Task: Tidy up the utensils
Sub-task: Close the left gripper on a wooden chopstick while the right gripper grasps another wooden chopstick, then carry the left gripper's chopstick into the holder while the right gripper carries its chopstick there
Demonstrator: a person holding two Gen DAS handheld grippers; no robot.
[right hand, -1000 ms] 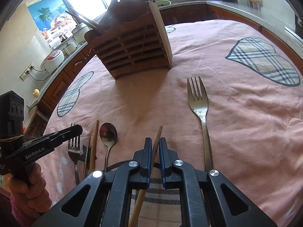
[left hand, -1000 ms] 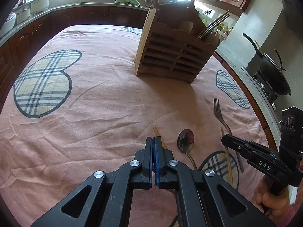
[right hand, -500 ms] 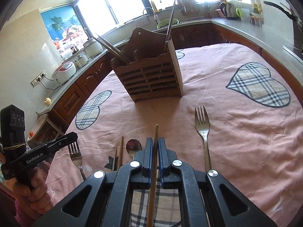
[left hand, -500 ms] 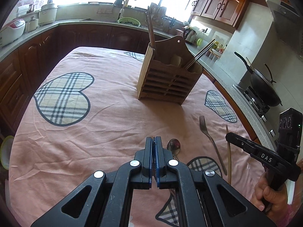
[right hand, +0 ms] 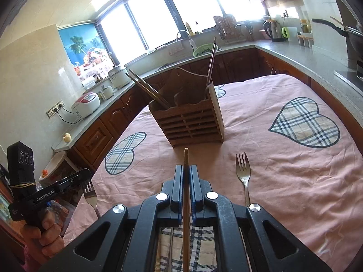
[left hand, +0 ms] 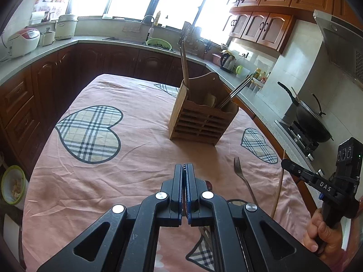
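Note:
A slatted wooden utensil holder (left hand: pixel 202 122) (right hand: pixel 192 124) stands mid-table with chopsticks in it. My right gripper (right hand: pixel 186 170) is shut on a wooden chopstick (right hand: pixel 186 204), held above the cloth and pointing at the holder; it also shows in the left wrist view (left hand: pixel 278 185). My left gripper (left hand: pixel 184 170) is shut with nothing visible between its fingers, raised above the table. A steel fork (right hand: pixel 243 176) (left hand: pixel 241 176) lies on the cloth right of the chopstick. A second fork (right hand: pixel 89 195) lies near the left gripper's body.
The table wears a pink cloth (left hand: pixel 140 158) with plaid hearts. Dark cabinets and a counter (left hand: pixel 68 45) ring the table. A wok (left hand: pixel 310 122) sits on the stove at right. A bowl (left hand: pixel 12 188) sits low at the left.
Both grippers have risen and drawn back from the table. The right one has lifted the chopstick off the cloth. The spoon has slipped out of sight below the left gripper.

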